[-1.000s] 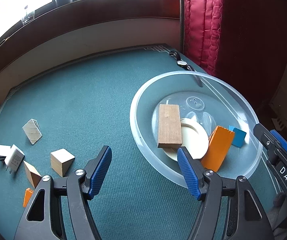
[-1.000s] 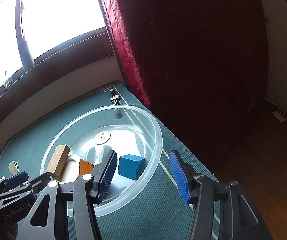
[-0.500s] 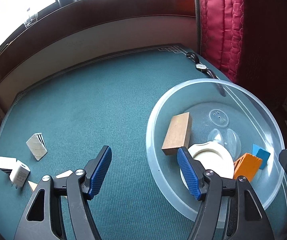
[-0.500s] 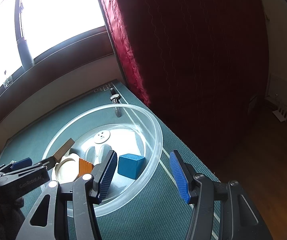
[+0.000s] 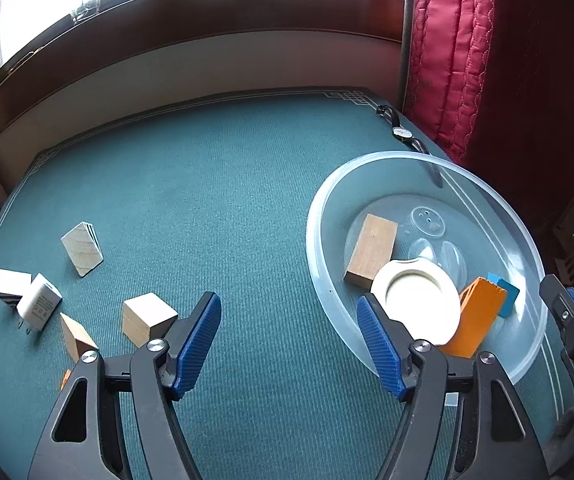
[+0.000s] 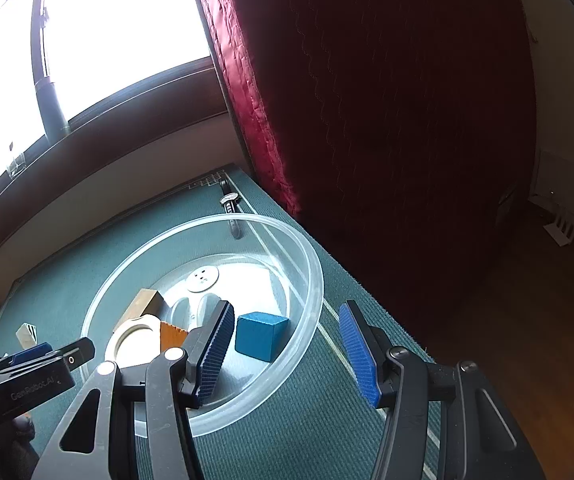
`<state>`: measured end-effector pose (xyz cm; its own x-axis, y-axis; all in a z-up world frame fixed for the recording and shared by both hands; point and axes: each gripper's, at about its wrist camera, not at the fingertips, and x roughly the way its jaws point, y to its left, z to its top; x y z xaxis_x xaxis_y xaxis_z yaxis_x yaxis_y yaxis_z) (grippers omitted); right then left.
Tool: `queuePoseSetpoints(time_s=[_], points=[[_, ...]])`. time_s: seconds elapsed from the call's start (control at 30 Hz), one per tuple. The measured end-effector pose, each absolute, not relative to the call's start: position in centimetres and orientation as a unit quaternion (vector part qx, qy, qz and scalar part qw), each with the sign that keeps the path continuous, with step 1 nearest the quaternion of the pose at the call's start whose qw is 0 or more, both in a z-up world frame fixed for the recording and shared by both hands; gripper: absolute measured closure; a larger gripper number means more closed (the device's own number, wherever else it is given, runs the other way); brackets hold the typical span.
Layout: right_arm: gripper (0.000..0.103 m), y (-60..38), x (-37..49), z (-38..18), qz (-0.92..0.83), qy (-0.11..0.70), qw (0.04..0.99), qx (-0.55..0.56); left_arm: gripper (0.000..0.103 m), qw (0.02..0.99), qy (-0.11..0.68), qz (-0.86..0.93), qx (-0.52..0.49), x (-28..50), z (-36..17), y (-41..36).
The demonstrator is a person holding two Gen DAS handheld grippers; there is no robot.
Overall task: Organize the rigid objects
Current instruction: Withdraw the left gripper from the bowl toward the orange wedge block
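A clear plastic bowl (image 5: 319, 208) on the green table holds a long wooden block (image 5: 371, 252), a white ring (image 5: 415, 300), an orange block (image 5: 477, 320) and a blue cube (image 6: 261, 334). My left gripper (image 5: 287, 308) hovers over bare cloth just left of the bowl, its jaws opening with nothing between them. To its left lie a wooden cube (image 5: 147, 318), a wooden wedge (image 5: 75, 336) and a striped wooden block (image 5: 81, 248). My right gripper (image 6: 286, 312) stands open over the bowl's near right rim, empty.
A white charger (image 5: 39, 306) and a white box (image 5: 9, 284) lie at the table's left edge, with an orange piece (image 5: 65, 378) near the front. A wristwatch (image 5: 401, 132) lies behind the bowl. A red curtain (image 5: 467, 60) hangs at the right.
The left gripper has slid left away from the bowl and rolled a little, so the bowl now sits further right in its view. Its jaws stand slightly wider. The right gripper has not moved.
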<state>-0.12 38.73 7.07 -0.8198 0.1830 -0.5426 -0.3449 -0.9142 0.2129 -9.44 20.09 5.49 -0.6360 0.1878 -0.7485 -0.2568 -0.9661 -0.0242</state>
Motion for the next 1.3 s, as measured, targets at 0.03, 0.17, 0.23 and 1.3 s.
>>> queuePoseSetpoints(time_s=[0.03,0.17,0.23,1.3], points=[[0.045,38.7,0.0,7.1,0.942,0.152,0.141,-0.264,0.031,0.123,0.040,0.905,-0.406,-9.2,5.6,19.9],[0.045,38.7,0.3,7.3,0.944,0.147,0.146,-0.256,0.031,0.108,0.041,0.912,-0.394,-8.2,6.1,19.1],[0.045,38.6,0.5,7.4,0.946,0.144,0.150,-0.250,0.031,0.104,0.037,0.914,-0.391,-7.8,6.2,18.3],[0.045,30.3,4.3,9.0,0.968,0.078,0.055,-0.234,0.031,0.011,-0.034,0.917,-0.398,-3.1,3.5,3.9]])
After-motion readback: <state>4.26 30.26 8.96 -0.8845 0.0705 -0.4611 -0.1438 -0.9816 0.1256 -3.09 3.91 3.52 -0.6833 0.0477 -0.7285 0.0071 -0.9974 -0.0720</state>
